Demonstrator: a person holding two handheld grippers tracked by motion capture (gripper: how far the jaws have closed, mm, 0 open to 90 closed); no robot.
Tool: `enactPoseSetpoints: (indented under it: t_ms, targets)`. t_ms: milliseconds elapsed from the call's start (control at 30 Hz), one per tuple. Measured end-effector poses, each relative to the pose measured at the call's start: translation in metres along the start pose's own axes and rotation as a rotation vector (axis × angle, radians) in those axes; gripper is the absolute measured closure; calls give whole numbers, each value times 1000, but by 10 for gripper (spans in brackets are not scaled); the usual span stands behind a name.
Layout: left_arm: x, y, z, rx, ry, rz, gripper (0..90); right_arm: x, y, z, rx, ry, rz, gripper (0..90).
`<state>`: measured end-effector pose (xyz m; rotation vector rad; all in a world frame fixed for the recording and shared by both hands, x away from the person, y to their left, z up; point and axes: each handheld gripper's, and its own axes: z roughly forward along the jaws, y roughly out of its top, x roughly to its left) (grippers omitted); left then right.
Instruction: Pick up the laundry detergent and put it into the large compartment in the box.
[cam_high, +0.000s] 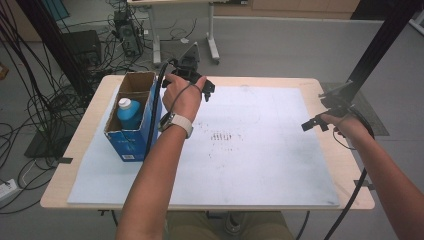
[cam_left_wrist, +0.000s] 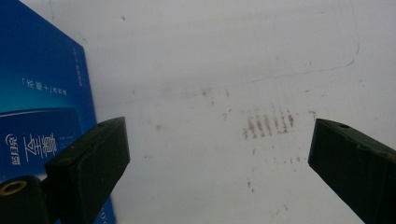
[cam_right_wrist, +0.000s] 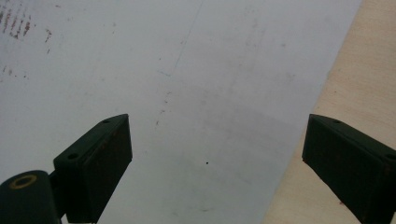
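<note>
A: Where's the bottle (cam_high: 129, 113)?

B: Upright in the box (cam_high: 131, 139), in the near compartment. Blue body, white cap. The far compartment looks bare inside, though its floor is partly hidden by the wall.

A: And the box itself?

B: Open-topped cardboard, blue outside, standing on the left part of the white mat (cam_high: 260, 165), close to the mat's left edge. In the left gripper view its blue printed side (cam_left_wrist: 42, 102) fills the left, just beside the left jaw.

A: The left gripper (cam_high: 192, 80)?

B: Held just beside the box's far right corner, over the mat's far edge. Its jaws are spread wide with nothing between them; bare mat with brown smudges (cam_left_wrist: 268, 125) lies below.

A: The right gripper (cam_high: 315, 123)?

B: At the mat's right edge, well apart from the box. Jaws spread wide too, gripping nothing. In the right gripper view the mat's edge runs diagonally, with the bare wood of the table (cam_right_wrist: 345, 116) beyond it under the right jaw.

A: Room to move?

B: The whole middle and right of the mat lie open between the two grippers. The table (cam_high: 90, 120) shows as a narrow wooden strip around the mat.
</note>
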<state>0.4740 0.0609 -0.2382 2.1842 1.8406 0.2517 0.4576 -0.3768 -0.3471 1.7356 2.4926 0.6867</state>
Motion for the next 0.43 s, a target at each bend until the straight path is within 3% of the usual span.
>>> enactPoseSetpoints:
  t_ms: [433]
  targets:
    - [1,-1,-2,-3,-1,1,57,1,0,-1,-3,0,-2,82]
